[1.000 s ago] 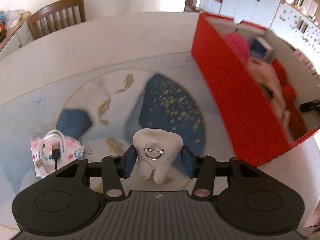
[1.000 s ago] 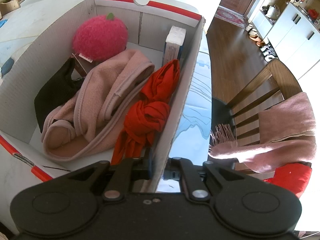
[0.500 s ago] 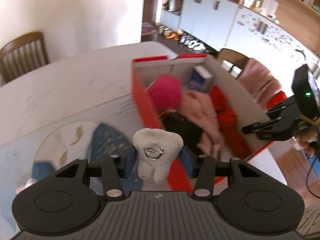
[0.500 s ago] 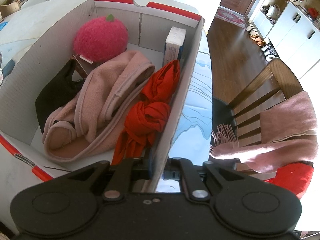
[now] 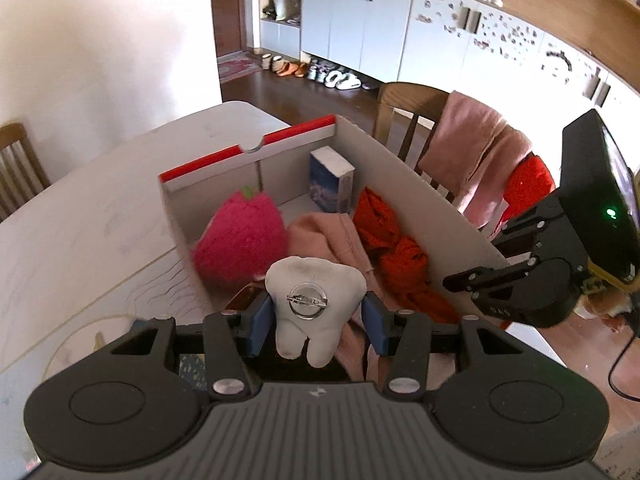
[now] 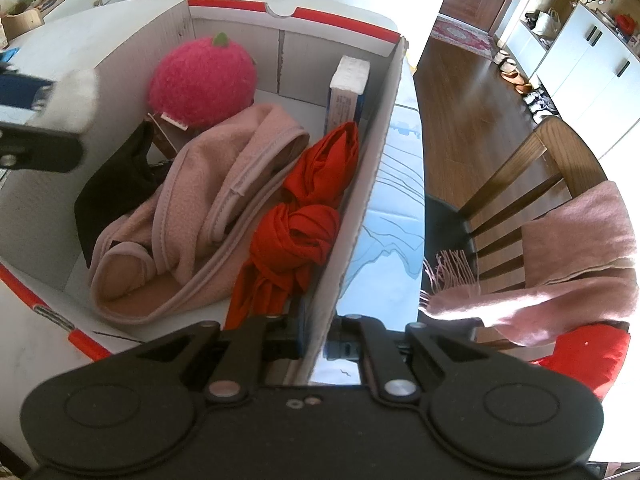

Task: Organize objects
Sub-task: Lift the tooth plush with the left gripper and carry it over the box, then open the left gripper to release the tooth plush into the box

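White plush tooth (image 5: 316,304) is clamped between the left gripper (image 5: 316,322) pads, held above the cardboard box (image 6: 132,52). At three o'clock, the box's wall (image 6: 360,216) is pinched by the right gripper (image 6: 316,336). Pink strawberry plush (image 5: 240,240) is seen at eleven.

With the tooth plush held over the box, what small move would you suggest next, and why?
Probably lower the left gripper slightly and open it: the tooth-shaped plush sits above the pink fleece inside the cardboard box, whose wall the right gripper steadies.
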The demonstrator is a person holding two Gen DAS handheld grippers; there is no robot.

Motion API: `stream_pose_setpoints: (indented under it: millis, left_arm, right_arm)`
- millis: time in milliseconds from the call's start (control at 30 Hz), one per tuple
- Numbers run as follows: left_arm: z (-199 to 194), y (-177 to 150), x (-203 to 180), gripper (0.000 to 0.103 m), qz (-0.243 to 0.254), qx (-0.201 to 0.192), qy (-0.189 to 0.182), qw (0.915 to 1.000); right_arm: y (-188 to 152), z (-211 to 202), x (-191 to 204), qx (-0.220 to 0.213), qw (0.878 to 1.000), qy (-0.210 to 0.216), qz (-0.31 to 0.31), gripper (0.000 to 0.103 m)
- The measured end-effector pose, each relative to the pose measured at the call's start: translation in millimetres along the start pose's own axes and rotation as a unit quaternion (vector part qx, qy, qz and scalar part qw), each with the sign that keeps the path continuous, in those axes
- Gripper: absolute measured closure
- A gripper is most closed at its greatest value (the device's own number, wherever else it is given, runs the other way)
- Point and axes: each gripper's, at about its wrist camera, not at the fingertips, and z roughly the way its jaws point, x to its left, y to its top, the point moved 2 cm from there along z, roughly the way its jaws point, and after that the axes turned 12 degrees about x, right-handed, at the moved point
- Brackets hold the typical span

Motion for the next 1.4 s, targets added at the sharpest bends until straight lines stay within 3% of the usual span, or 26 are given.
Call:
stream_pose_setpoints:
  millis: [600, 1000, 1100, 1167, 1400]
  left_arm:
    - [65.4, 36.1, -20.9, 0.055, 0.034, 0.048, 0.028, 0.9979]
    - [93.5, 38.6, -25.8, 0.054, 0.037, 0.085, 0.036, 0.995]
    - [93.6, 37.4, -26.4, 0.049, 0.034, 0.082, 0.039, 0.9952]
    - [92.3, 37.8, -25.7, 0.037, 0.03, 0.076, 0.044, 0.9957]
    - [77.3, 28.4, -22.4, 0.034, -0.001, 0.061, 0.044, 0.9972]
  right_arm:
    - [-2.1, -0.6, -3.3, -0.004, 1.0, 0.011, -0.001, 0.095]
    - [-3.1, -1.5, -3.3, -0.007, 1.0, 0.013, -0.014, 0.094]
    - [-3.9, -1.7, -4.5, -0.009, 1.0, 0.017, -0.018, 0.094]
    - [-5.0, -1.8, -5.2, -0.01, 1.0, 0.019, -0.022, 0.093]
    - [-5.5, -1.7, -5.8, -0.013, 0.999, 0.026, -0.032, 0.092]
